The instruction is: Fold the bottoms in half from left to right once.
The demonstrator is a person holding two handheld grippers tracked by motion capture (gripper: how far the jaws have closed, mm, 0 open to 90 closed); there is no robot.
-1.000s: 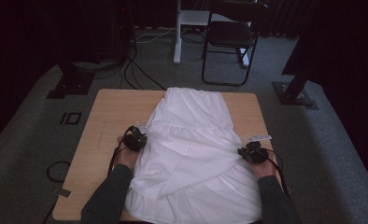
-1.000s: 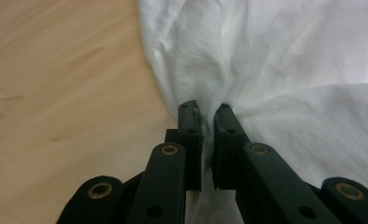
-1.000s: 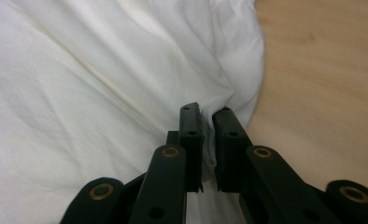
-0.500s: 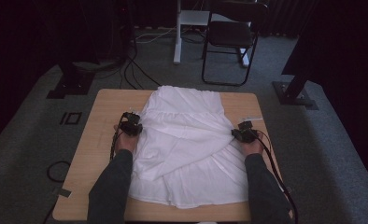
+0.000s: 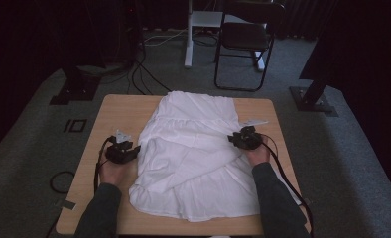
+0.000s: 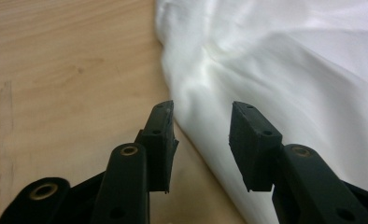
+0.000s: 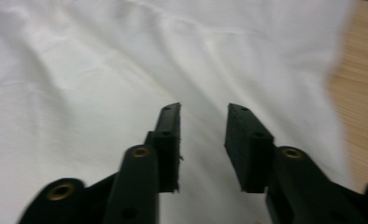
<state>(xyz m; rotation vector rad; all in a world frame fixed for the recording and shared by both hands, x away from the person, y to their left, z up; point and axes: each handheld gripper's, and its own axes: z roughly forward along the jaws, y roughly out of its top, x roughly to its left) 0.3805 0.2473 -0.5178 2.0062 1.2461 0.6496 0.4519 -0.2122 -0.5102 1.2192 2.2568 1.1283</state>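
Observation:
A white garment [image 5: 193, 148] lies spread and creased on the wooden table [image 5: 119, 109]. My left gripper [image 5: 133, 149] sits on the bare wood just off the garment's left edge. Its jaws have just been opening. In the left gripper view, the left gripper [image 6: 201, 108] stands open over the cloth's edge [image 6: 285, 70], with no cloth pinched. My right gripper [image 5: 232, 139] rests on the garment's right side. Its jaws have also just been opening. In the right gripper view, the right gripper [image 7: 204, 108] is open above the white cloth [image 7: 102, 70], with nothing between the pads.
A folding chair [image 5: 245, 39] and a white post [image 5: 188, 34] stand on the carpet beyond the table. Black stand feet sit off the far left corner [image 5: 69, 91] and far right corner [image 5: 312, 99]. Cables [image 5: 144, 74] run across the floor. Bare wood [image 7: 359, 102] shows beside the cloth.
Both hands pushed up the table with the garment's sides, then let go. The left gripper has drawn back to the left, off the cloth. The right has shifted inward over the cloth.

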